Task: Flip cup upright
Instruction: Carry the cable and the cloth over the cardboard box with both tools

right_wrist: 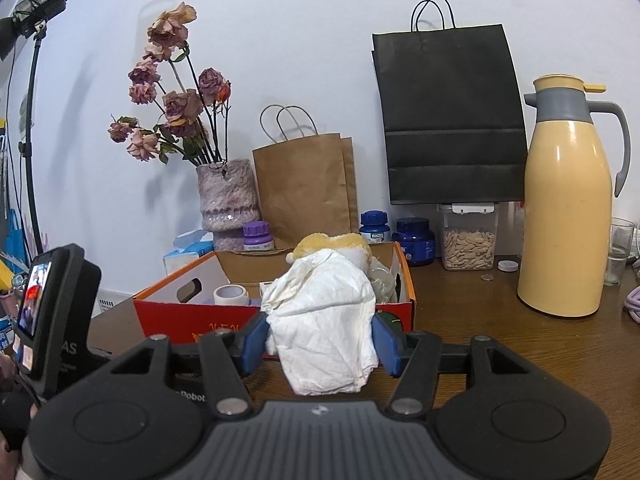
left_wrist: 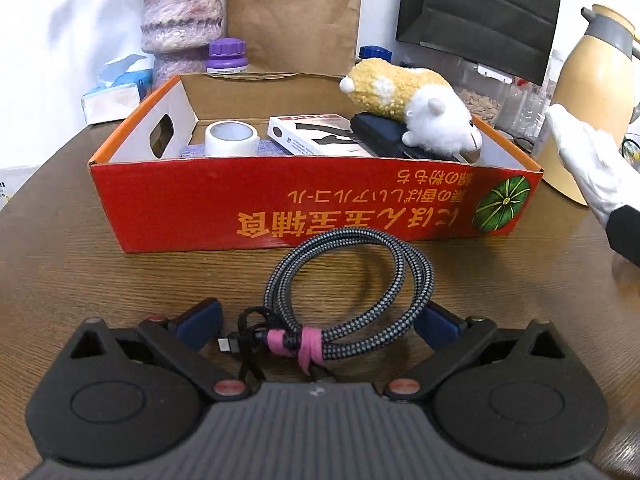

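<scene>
Braided cable, coiled and tied with a pink strap, lies on the wooden table between the widely spread tongs of the left gripper; the coil hides part of one blue pad. Beyond it, the red box blocks the way ahead, with open table on either side. At the right edge a white-gloved hand is cut off. The right gripper pinches a crumpled white wad, which covers much of the box. Whether that wad is a cup I cannot tell; the only plain cup is a clear glass, upright beside the yellow jug, clipped by the frame
</scene>
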A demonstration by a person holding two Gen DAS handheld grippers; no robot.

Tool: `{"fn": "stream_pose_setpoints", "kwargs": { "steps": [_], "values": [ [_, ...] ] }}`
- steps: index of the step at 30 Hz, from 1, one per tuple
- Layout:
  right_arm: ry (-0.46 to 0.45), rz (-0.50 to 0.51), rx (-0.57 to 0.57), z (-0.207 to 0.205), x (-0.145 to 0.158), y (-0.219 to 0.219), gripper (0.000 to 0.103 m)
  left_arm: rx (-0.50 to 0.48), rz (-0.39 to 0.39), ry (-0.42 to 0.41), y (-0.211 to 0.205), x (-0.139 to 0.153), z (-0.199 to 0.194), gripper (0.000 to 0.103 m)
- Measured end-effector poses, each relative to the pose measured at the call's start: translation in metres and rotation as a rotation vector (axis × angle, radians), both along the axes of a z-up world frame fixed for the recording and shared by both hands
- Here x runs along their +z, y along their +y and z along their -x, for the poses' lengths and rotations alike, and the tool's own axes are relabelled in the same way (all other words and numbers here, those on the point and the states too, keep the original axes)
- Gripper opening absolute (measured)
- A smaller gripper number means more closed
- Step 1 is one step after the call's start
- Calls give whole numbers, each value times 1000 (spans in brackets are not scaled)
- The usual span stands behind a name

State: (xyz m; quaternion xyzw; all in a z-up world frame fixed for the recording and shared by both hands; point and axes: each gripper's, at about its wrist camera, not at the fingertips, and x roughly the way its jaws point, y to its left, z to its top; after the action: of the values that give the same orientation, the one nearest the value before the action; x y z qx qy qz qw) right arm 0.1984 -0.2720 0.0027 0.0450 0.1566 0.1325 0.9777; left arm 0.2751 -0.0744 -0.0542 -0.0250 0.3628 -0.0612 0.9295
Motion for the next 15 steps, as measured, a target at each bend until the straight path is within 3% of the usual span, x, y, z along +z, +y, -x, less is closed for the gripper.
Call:
{"fn": "stream_pose_setpoints", "kwargs": {
  "steps": [7, 9, 15],
  "values": [
    [2, 3, 2, 0, -1, 1, 56, -36, 0, -8, -3, -2, -5, 102],
    [2, 4, 2, 0, -1, 1, 56, -52, -5, -22, -4, -1, -2, 88],
    [-3, 5, 3, 1, 0, 1, 56, -70, 3, -42, -4, 1, 6, 83]
  ]
}}
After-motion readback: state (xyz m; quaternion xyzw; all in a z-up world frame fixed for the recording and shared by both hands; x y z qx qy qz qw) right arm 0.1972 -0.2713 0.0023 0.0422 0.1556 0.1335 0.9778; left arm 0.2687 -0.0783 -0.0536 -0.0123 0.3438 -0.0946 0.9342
